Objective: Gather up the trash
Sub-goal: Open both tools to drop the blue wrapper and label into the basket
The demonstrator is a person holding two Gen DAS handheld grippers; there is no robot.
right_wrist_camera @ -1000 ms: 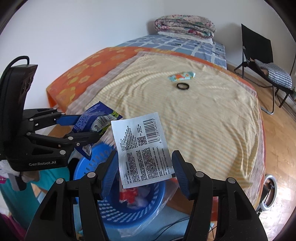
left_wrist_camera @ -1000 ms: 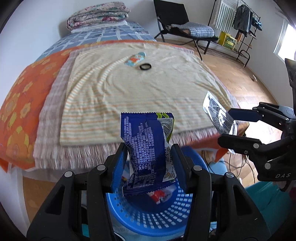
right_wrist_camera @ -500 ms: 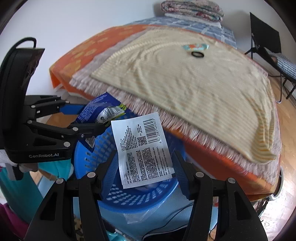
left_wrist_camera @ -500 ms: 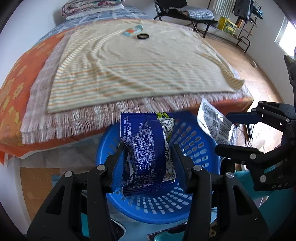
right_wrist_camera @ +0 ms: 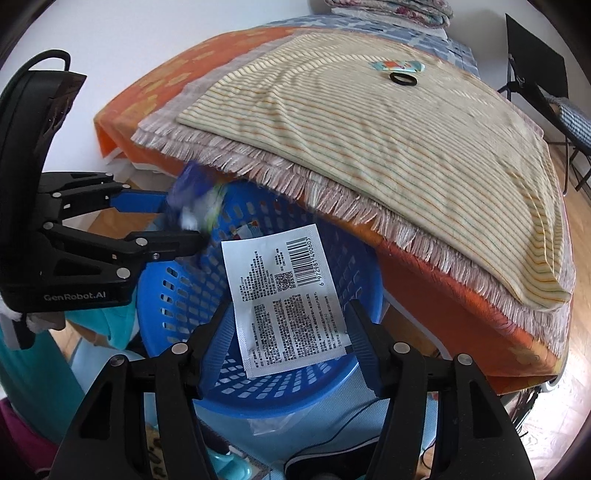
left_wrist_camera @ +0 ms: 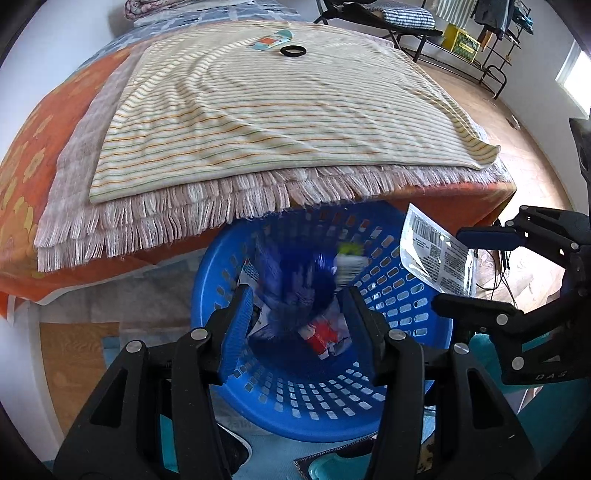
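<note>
Both grippers over my blue basket [left_wrist_camera: 325,402].
Left gripper [left_wrist_camera: 299,314] apart, blue wrapper [left_wrist_camera: 295,288] blurred, loose; right gripper [right_wrist_camera: 291,328] apart beside white packet [right_wrist_camera: 288,299].

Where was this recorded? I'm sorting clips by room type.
Most likely a bedroom: a bed under a striped cream blanket, folded quilts stacked at its far end, and a black metal clothes rack by the wall.

We see a bright, daylit room, with light entering from a window [left_wrist_camera: 576,70] at far right. Fisheye curvature bends the edges into dark corners. A blue wrapper [left_wrist_camera: 295,284] is smeared by motion blur; shadow pools beneath the bed's fringe [left_wrist_camera: 184,218].
</note>
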